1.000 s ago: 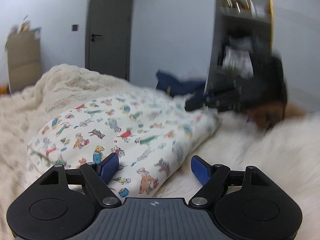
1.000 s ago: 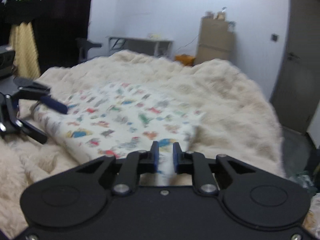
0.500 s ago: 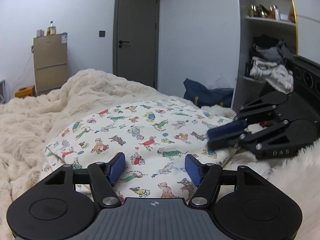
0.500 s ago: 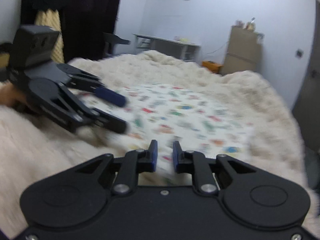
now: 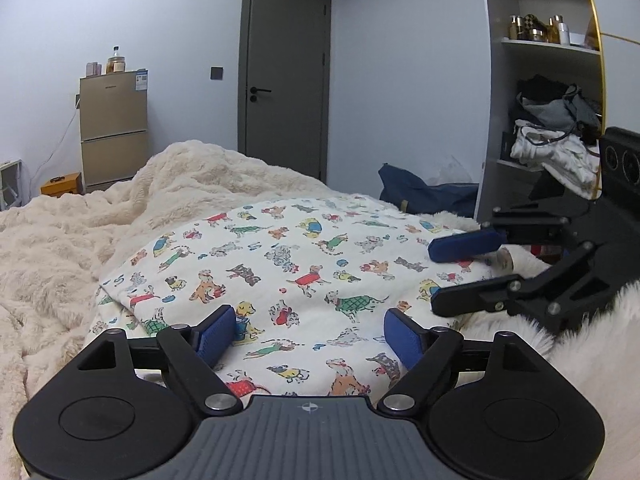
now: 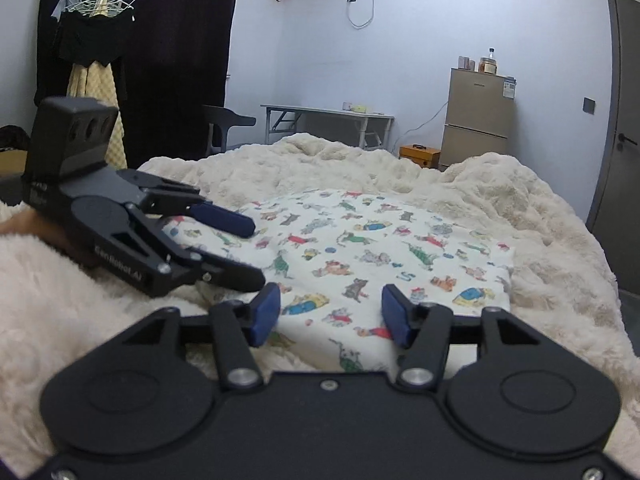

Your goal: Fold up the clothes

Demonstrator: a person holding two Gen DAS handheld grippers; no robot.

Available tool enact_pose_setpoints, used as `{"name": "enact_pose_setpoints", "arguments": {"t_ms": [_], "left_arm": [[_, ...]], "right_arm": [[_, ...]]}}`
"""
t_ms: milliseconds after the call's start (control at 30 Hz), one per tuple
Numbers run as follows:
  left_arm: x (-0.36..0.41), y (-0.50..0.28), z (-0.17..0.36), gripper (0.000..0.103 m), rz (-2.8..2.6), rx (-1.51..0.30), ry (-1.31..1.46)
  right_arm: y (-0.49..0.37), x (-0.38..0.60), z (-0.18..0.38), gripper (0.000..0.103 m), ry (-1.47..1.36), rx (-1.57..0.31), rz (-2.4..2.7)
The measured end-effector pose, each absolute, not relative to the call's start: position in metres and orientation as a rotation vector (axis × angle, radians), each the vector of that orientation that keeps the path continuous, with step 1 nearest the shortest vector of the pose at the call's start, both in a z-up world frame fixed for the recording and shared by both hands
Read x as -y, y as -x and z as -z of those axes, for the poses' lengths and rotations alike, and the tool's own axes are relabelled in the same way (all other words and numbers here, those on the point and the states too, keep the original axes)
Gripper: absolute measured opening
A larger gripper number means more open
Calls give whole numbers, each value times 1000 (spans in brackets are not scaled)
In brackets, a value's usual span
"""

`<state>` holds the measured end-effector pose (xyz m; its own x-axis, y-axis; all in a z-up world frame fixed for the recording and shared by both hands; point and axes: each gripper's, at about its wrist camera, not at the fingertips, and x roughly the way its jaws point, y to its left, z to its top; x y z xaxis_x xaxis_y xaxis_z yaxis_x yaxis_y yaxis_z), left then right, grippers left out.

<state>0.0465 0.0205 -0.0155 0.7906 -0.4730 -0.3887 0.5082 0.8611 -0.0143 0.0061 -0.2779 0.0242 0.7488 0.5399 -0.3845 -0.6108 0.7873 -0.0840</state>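
Note:
A folded white garment point(image 5: 304, 264) printed with cartoon dogs lies on a cream fluffy blanket point(image 5: 60, 248). My left gripper point(image 5: 308, 336) hovers low over its near edge, jaws opening, cloth under the gap but untouched by the pads. In the right wrist view the left gripper point(image 6: 256, 254) straddles the garment's point(image 6: 360, 248) left corner. My right gripper point(image 6: 330, 314) stands at the garment's near edge, jaws opening, no pad pressing the cloth. The left wrist view shows the right gripper point(image 5: 434, 276) with one finger above and one below the garment's right edge.
The blanket point(image 6: 500, 200) covers a bed. A grey door point(image 5: 286, 80), a small fridge point(image 5: 114, 128) and a blue bag point(image 5: 424, 196) stand behind. Shelves with clothes point(image 5: 552, 148) rise at the right. A desk point(image 6: 328, 120) and chair point(image 6: 224, 128) stand beyond the bed.
The right gripper's jaws have gone from nearly shut to wide apart. Both grippers have drawn in to the garment's edges, and the left jaws have spread a little.

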Motion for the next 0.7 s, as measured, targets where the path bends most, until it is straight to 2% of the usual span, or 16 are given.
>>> {"name": "enact_pose_setpoints", "arguments": {"t_ms": [467, 700], "left_arm": [[-19, -47, 15, 78, 527, -396, -98], [-20, -47, 15, 79, 527, -396, -97]], "right_arm": [[-16, 272, -26, 56, 268, -402, -633], [-8, 267, -30, 55, 295, -350, -651]]}}
